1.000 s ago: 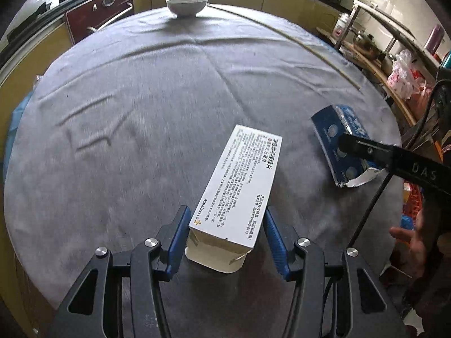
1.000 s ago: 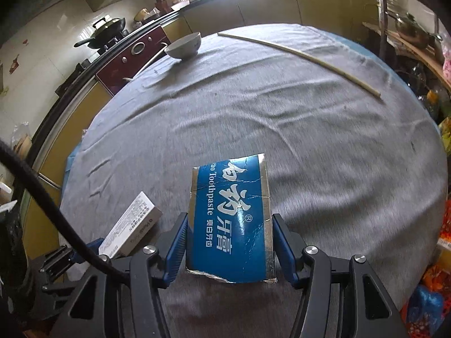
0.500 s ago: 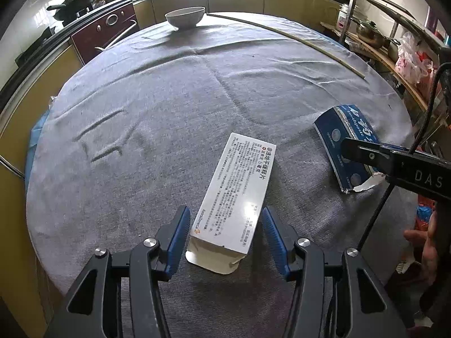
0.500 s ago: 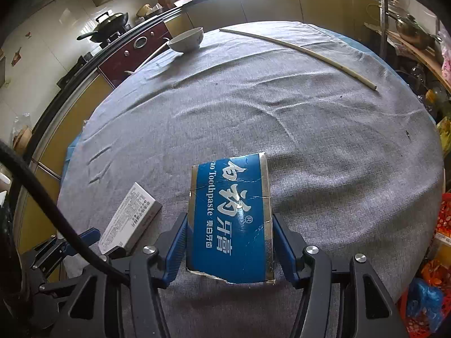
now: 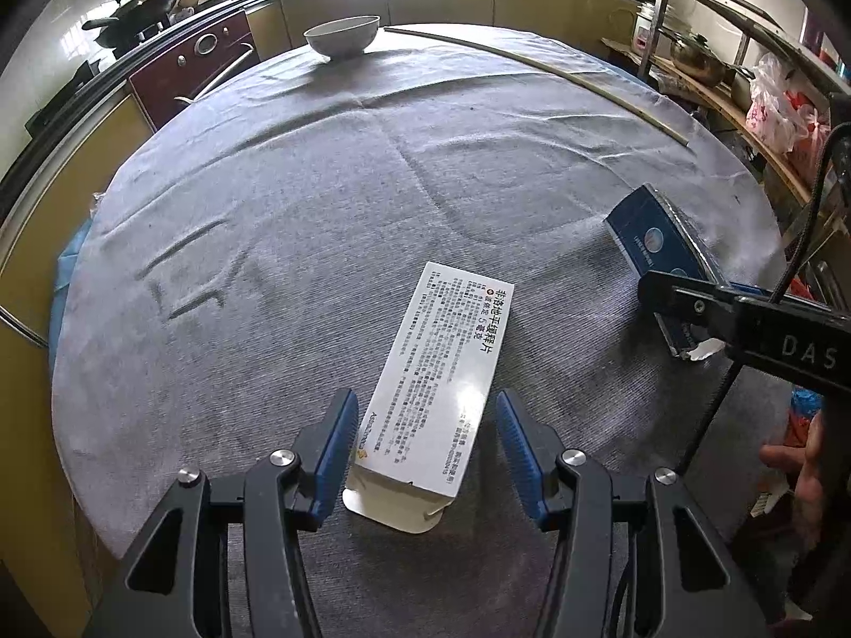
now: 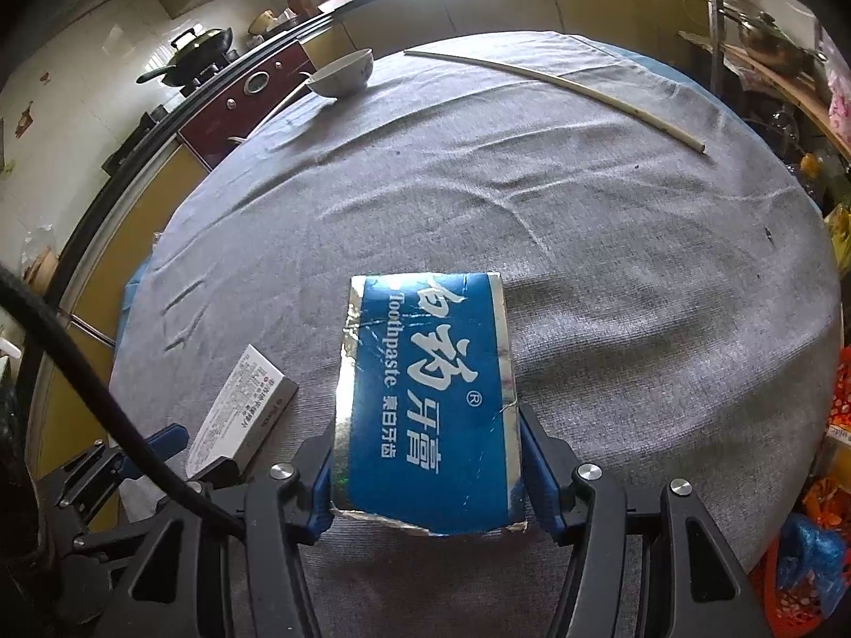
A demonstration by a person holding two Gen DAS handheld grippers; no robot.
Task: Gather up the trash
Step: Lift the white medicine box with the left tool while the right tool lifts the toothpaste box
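Left wrist view: the left tool (image 5: 423,449) straddles the near end of a white medicine box (image 5: 439,380) lying on the grey-clothed tabletop (image 5: 298,223); a gap shows beside each blue pad, so it is open.

Right wrist view: the right tool (image 6: 425,470) has both pads against the sides of a blue toothpaste box (image 6: 425,399), gripping its near end. A white bowl (image 6: 340,74) sits at the far edge.

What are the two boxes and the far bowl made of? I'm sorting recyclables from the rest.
White box: thin glossy printed card, going by the sheen and the open tuck flap. Blue toothpaste box: card with a silvery foil-like finish, creased and torn at its edges. Bowl: probably glazed ceramic; smooth and white, though melamine can't be ruled out.
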